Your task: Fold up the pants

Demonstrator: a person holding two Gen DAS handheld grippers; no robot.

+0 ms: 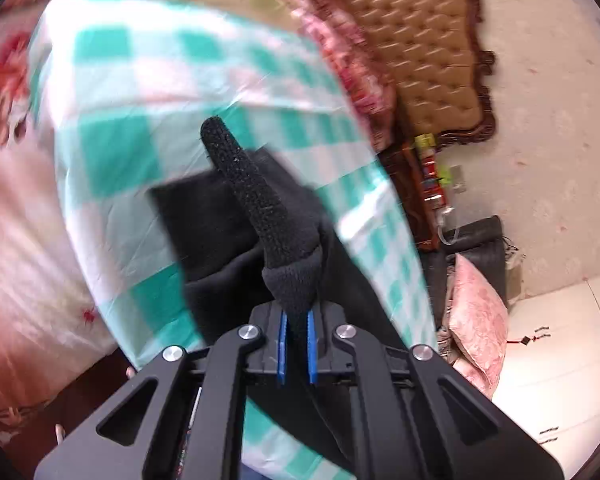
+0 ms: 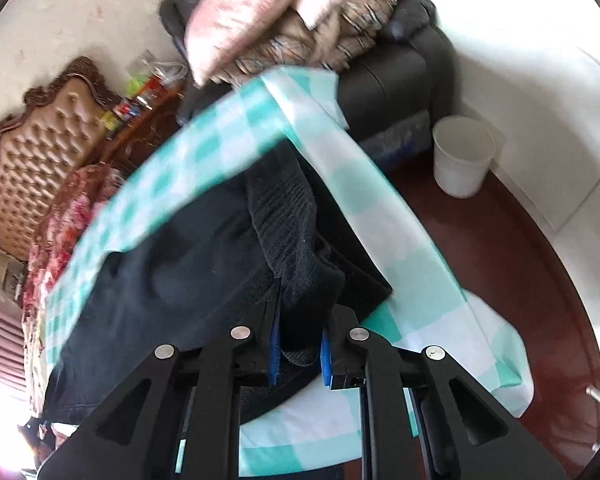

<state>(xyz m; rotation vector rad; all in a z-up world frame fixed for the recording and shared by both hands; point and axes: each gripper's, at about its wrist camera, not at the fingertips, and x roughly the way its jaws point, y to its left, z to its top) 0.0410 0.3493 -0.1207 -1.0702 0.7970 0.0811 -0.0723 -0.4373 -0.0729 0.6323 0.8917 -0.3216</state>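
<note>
The black pants [image 1: 220, 232] are being held over a green-and-white checked cloth [image 1: 140, 80], the far part of which is smeared by motion blur. The left gripper [image 1: 296, 344] is clenched on a ribbed cuff of the fabric that is sticking up and away past the blue pads [image 1: 282, 344]. The right gripper [image 2: 300, 348] is clamped on a bunched ribbed fold of the pants, its fingertips largely buried in the cloth. The near part of the garment is hidden behind both gripper frames. A tufted headboard [image 2: 32, 160] and a white cup [image 2: 462, 156] are being shown beyond, blurred.
</note>
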